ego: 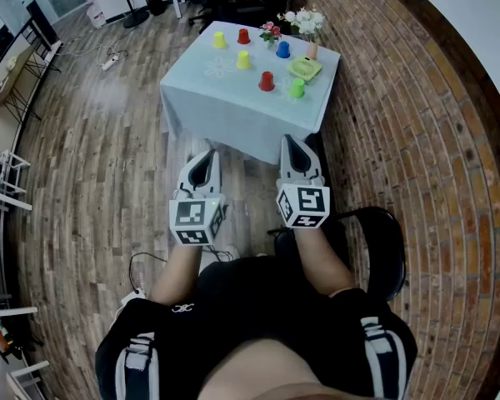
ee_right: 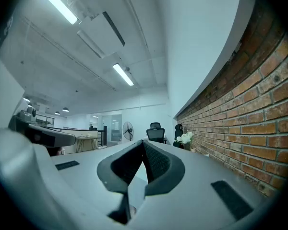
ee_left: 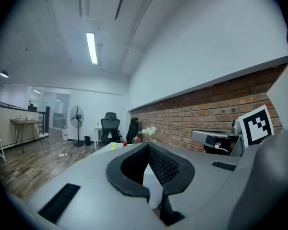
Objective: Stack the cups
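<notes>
Jaws of my left gripper (ego: 206,157) are pressed together at the tips, and nothing is between them. My right gripper (ego: 292,142) is just beside it on the right, and its jaws also meet, empty. Both grippers point about level toward the table (ego: 233,98), which stands well ahead of them, and neither touches it. On the table are six cups, all apart from each other and not stacked. Nearest ahead of the right gripper is the green cup (ego: 297,88), and the near red cup (ego: 267,80) is close on its left. Farther ahead stands the near yellow cup (ego: 242,59), with the blue cup (ego: 282,49) to its right. At the far edge are the far yellow cup (ego: 219,39) and the far red cup (ego: 243,36), side by side. A green dish (ego: 305,67) lies just beyond the green cup, and flowers (ego: 305,21) stand at the far right corner. The brick wall (ego: 417,123) runs along the right side of my right gripper. Past the closed left jaws I can see only small yellow and red spots of the far cups.
</notes>
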